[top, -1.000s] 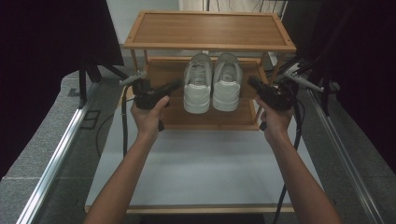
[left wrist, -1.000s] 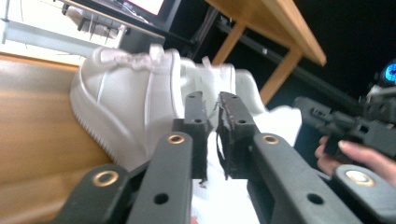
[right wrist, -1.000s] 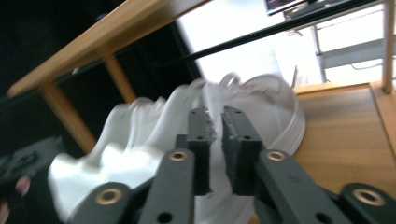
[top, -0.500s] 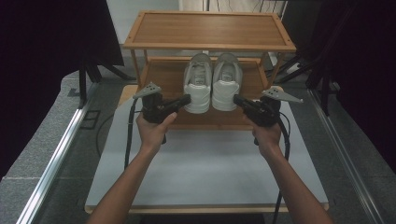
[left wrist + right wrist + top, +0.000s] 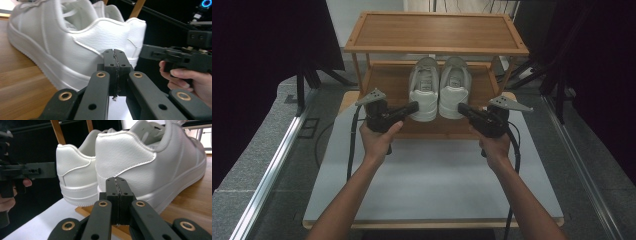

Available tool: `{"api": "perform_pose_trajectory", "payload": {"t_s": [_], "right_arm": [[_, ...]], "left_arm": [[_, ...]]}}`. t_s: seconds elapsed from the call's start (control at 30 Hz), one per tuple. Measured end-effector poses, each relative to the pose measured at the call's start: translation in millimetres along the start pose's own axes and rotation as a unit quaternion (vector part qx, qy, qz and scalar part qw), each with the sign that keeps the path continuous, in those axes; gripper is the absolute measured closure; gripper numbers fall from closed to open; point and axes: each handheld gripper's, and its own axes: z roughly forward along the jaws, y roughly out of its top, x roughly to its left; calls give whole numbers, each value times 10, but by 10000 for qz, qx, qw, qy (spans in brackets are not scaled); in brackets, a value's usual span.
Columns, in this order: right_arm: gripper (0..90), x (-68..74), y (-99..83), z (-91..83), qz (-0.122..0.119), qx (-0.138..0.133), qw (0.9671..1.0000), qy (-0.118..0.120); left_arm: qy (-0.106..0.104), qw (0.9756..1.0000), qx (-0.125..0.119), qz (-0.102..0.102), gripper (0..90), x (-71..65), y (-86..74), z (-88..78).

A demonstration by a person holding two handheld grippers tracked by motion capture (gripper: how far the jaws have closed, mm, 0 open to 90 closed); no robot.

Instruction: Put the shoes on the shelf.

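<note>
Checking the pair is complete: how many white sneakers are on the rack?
2: left sneaker and right sneaker, side by side on the wooden rack's lower shelf, heels toward the person.

white shoes [image 5: 439, 87] | pair, side by side (heels toward camera) | lower shelf [image 5: 382, 82]

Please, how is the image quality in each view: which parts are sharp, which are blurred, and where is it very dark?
High view: even light on the white tabletop, black surroundings at both sides. Left gripper view: left gripper and white sneaker heel sharp, background dark, the sneaker's front overexposed. Right gripper view: right gripper and heels sharp, bright glare top right.
</note>
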Motion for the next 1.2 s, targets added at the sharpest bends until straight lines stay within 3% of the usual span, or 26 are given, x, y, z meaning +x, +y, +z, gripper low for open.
{"api": "perform_pose_trajectory", "payload": {"t_s": [0.07,0.13,0.33,0.47,0.63,0.73,0.93,1.2], "right_arm": [[896,-6,-10,8,38,4,10000,61],[896,-12,-8,9,40,-15,10000,61],[896,-5,-2,12,12,-15,10000,37],[896,-51,-14,0,220,-51,9996,147],[895,-69,-17,-4,270,-68,9994,191],[895,-68,-19,2,303,-72,9993,209],[893,-73,-18,-2,315,-61,9992,219],[896,-48,11,5,180,-25,9998,68]], "left_arm": [[86,9999,64,67,888,-11,-8,27],[22,10000,31,-29,898,7,-1,35],[51,10000,33,51,900,-23,8,73],[33,9999,4,107,900,-33,24,112],[93,9999,44,121,900,-17,43,132],[73,10000,44,21,900,28,42,153],[246,9997,22,67,900,49,71,221],[122,9998,-4,-131,900,80,70,225]]}}
